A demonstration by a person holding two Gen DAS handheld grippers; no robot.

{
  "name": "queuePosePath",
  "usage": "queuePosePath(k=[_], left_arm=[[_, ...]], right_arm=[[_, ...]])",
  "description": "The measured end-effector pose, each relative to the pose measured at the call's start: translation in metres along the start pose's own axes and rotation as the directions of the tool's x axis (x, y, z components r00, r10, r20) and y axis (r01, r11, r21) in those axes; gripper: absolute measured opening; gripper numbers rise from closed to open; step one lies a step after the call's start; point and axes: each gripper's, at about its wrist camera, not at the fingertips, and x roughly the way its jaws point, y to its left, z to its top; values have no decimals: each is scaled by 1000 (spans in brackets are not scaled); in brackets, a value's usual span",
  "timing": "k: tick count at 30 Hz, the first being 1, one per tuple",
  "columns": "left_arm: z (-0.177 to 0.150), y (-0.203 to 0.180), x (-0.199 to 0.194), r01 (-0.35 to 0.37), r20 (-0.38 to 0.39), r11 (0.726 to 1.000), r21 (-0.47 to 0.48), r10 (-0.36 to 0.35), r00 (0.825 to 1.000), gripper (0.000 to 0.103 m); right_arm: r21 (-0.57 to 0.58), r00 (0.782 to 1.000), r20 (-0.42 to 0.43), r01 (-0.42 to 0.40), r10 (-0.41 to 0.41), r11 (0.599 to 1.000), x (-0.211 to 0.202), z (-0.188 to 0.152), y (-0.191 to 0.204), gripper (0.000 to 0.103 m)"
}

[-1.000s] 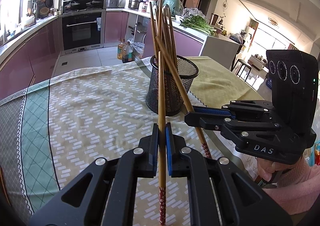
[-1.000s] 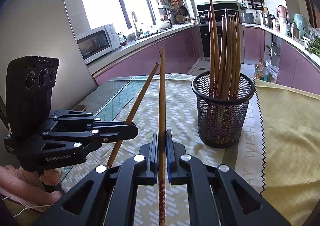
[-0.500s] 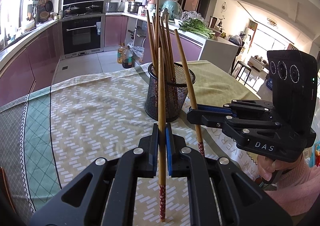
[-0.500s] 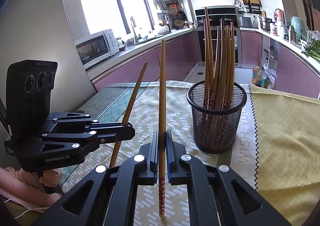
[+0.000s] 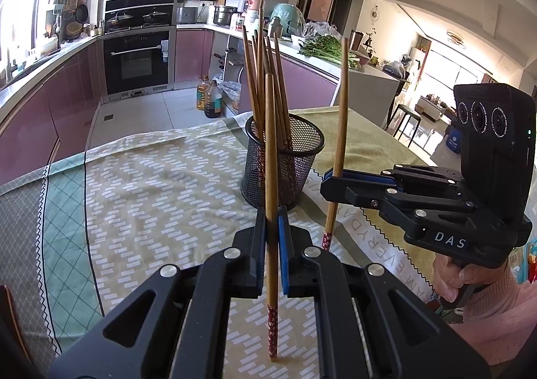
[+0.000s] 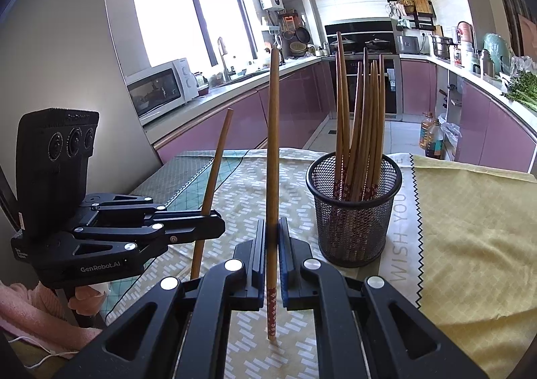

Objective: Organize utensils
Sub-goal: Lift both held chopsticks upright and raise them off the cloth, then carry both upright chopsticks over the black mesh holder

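Note:
A black mesh holder (image 5: 283,171) (image 6: 352,221) stands on the tablecloth with several wooden chopsticks upright in it. My left gripper (image 5: 272,221) is shut on one chopstick (image 5: 271,150), held upright with its red patterned end down near the cloth. It is in front of the holder and apart from it. In the right wrist view this left gripper (image 6: 214,223) is at the left, its chopstick (image 6: 218,150) leaning slightly. My right gripper (image 6: 272,234) (image 5: 330,177) is shut on a second chopstick (image 6: 272,144) (image 5: 342,103), also nearly upright, beside the holder.
A patterned green and beige tablecloth (image 5: 151,184) covers the table, with a yellow cloth (image 6: 470,228) at its right. Hands in pink sleeves (image 5: 490,312) hold both tools. Kitchen counters, an oven and a microwave (image 6: 161,90) lie beyond the table's far edge.
The right gripper's chopstick has swung from leaning against the holder's chopsticks to nearly upright and clear of them. The left chopstick also leans less. Both grips stay shut.

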Motion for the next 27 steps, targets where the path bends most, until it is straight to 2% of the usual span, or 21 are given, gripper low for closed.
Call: queuePosePath(k=[27], left_arm=[[13,-4,-12,-4,35,1000,9,4,999,7]], right_arm=[[-3,998,53,24,-24,1000,-8,13,-5,6]])
